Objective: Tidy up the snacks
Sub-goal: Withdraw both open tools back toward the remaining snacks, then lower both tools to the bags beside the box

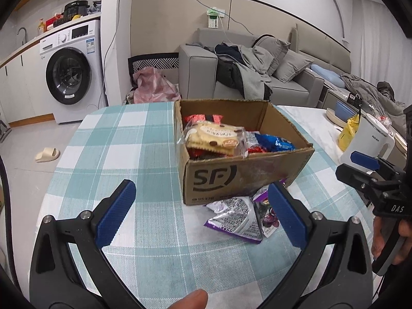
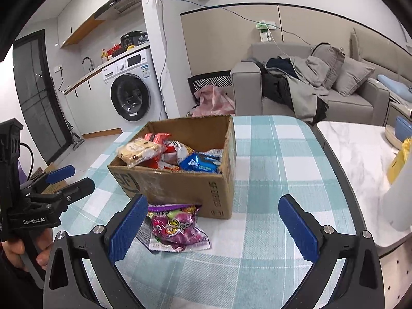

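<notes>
Both hand-held grippers, left [image 1: 200,213] and right [image 2: 209,221], gape wide, empty; purple snack packet [image 2: 177,228] (just ahead, touching box [image 2: 180,188]) wants a centred pinch.

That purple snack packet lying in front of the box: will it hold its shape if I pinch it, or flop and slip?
The purple packet looks like thin crinkled film, so it will probably flop and sag from one pinched edge. Its glossy surface may slip, though the right gripper has ribbed pads. It looks light, so a push would likely slide it against the cardboard box.
</notes>
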`<act>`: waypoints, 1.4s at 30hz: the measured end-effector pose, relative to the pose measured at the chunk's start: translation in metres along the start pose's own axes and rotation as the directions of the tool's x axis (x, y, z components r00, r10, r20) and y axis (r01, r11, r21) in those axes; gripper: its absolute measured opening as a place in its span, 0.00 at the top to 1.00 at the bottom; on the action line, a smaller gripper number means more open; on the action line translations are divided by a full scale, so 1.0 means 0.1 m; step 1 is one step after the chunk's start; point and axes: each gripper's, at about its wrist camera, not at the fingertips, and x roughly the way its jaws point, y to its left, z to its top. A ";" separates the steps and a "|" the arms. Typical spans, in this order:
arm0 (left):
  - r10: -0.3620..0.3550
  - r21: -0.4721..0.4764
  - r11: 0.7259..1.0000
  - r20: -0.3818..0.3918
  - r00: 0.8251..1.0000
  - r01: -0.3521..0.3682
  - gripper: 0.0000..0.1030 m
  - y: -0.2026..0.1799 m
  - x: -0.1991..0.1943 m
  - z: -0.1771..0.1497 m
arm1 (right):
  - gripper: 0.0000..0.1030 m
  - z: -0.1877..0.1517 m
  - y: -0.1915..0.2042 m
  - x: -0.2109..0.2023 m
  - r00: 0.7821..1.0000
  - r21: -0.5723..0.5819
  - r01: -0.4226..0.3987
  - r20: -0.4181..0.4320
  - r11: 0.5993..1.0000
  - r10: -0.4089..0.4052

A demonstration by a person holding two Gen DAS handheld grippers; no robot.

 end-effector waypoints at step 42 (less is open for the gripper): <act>0.012 -0.023 1.000 -0.176 0.984 -0.016 0.01 0.23 0.89 -0.42 | 0.02 -0.37 0.32 1.16 0.950 0.068 -0.155 -0.264 0.986 0.167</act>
